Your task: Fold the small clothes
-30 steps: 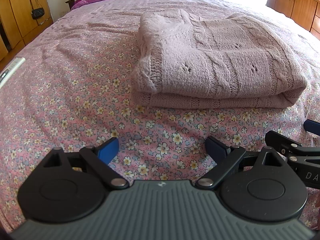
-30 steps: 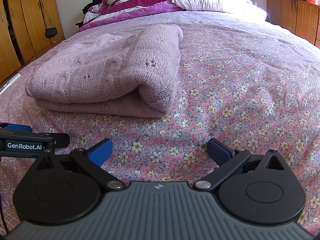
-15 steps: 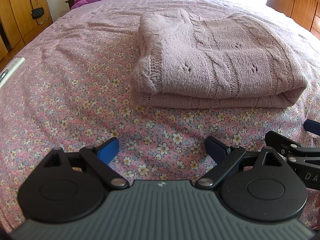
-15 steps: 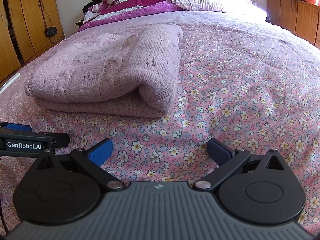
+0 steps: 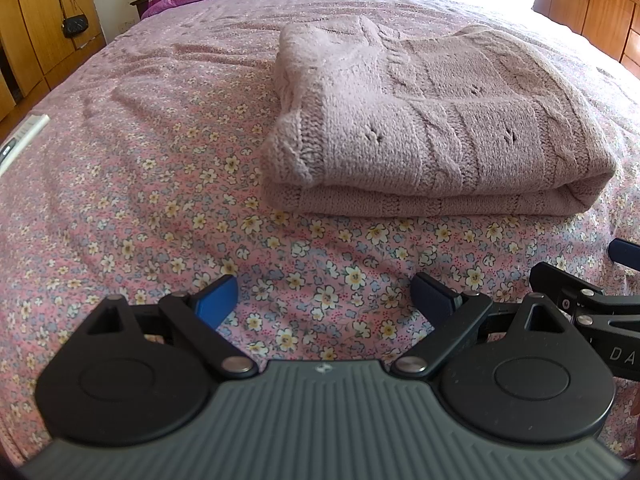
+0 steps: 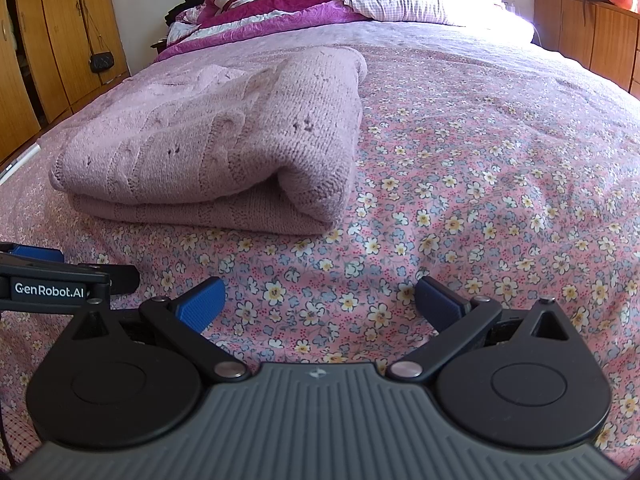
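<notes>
Folded sweater (image 5: 436, 136) lies on the bed (image 5: 132, 152), ahead of both tools and well apart from them. From the left tool (image 5: 324, 296) it sits ahead and to the right; from the right tool (image 6: 320, 300), ahead and to the left. Its long axis runs crosswise to both. Neither is clearly nearer. Both tools released, empty. Sweater: mauve cable knit, doubled, edges roughly aligned; folding judged complete

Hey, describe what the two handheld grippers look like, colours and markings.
Both match: the left gripper and right gripper have black linkage arms with silver rivets, round black housings, a ribbed grey body and blue finger pads. White "GenRobot.AI" lettering marks the left one's side.
</notes>
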Demonstrator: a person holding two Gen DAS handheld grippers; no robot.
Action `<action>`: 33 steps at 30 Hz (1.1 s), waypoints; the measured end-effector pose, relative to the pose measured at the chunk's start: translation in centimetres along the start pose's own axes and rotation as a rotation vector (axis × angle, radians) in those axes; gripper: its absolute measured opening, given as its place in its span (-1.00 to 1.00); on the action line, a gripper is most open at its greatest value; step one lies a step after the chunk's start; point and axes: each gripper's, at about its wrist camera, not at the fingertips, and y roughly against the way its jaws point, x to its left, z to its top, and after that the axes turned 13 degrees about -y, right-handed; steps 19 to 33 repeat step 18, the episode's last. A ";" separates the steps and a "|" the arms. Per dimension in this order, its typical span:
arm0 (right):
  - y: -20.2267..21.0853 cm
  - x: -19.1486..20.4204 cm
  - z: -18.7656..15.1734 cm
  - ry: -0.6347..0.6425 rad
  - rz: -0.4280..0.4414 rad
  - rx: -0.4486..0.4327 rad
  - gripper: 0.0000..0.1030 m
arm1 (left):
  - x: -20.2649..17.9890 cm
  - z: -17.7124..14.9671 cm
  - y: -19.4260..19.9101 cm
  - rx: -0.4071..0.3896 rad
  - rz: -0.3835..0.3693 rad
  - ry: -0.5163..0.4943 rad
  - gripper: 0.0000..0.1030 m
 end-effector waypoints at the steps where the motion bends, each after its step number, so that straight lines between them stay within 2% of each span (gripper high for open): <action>1: 0.0 0.0 0.0 0.000 0.000 0.000 1.00 | 0.0 0.0 0.0 0.000 0.000 0.000 0.85; 33: -0.2 -0.2 0.0 0.000 0.001 0.000 1.00 | 0.0 0.0 0.0 0.000 0.000 -0.002 0.85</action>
